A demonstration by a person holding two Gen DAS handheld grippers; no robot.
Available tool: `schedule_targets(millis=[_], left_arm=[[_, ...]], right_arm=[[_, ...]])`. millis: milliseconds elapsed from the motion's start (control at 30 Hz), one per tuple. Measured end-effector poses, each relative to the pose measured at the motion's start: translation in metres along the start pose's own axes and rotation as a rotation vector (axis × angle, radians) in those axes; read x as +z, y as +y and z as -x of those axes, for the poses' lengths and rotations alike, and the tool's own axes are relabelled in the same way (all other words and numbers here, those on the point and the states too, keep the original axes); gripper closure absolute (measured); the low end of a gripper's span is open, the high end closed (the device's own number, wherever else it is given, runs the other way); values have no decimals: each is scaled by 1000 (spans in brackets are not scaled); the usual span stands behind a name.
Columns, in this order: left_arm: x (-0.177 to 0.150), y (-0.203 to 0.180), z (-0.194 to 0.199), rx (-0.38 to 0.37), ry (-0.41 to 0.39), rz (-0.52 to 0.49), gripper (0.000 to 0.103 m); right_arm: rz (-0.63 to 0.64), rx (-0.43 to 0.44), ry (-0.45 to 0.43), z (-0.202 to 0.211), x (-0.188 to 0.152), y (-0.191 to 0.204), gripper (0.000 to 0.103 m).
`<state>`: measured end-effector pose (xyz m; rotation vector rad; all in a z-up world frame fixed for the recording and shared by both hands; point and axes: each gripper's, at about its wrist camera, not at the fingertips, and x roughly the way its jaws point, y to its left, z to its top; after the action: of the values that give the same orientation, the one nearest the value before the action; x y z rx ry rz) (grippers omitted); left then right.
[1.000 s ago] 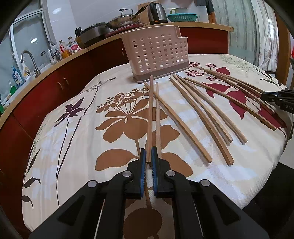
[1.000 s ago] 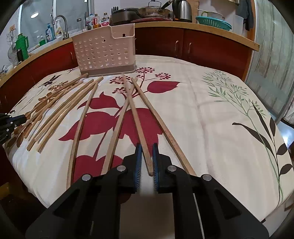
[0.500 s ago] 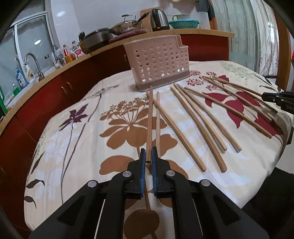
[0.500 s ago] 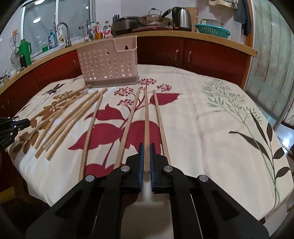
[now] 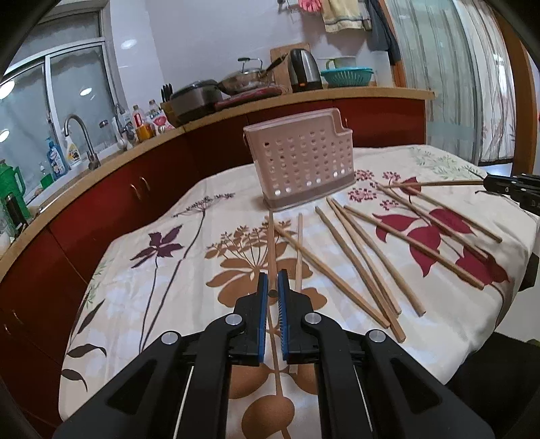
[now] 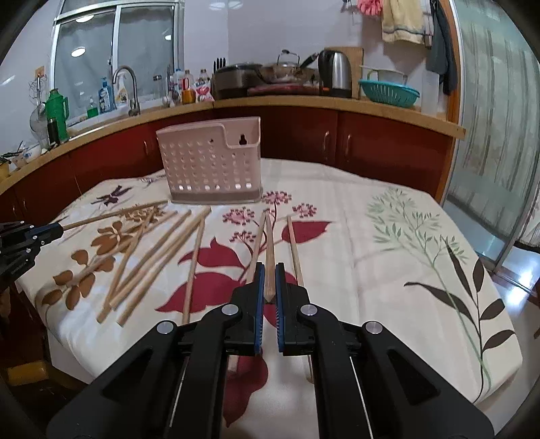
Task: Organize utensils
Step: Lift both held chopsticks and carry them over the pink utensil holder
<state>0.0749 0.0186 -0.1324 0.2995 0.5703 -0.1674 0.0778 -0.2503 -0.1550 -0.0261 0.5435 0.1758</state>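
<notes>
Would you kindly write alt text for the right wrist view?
The right gripper holds one chopstick pointing toward a pink perforated holder on a floral tablecloth. More chopsticks lie scattered to the left, where the left gripper holds another.

Pretty normal home kitchen here. A curved counter (image 6: 337,104) with a light wood top and dark red cabinet doors (image 6: 371,145) wraps round the back. At 10 o'clock there's a sliding window (image 6: 114,50) with ceiling lights reflected in it, a chrome faucet (image 6: 130,87) below it and a green thermos (image 6: 57,104) further left. At 12 o'clock sit a steel kettle (image 6: 334,72) and a wok (image 5: 246,79); a teal colander (image 6: 388,93) is at 1 o'clock. Towels (image 6: 401,20) hang on the white wall. Frosted glass doors (image 6: 499,135) fill 3 o'clock. The tabletop wears a floral tablecloth (image 6: 388,236).
</notes>
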Motion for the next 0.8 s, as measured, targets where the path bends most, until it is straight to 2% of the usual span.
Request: schedule_targets(millis=[800], left_arm=[[27, 8, 56, 55, -167, 38, 96]], right_arm=[[15, 26, -136, 46, 27, 16, 97]])
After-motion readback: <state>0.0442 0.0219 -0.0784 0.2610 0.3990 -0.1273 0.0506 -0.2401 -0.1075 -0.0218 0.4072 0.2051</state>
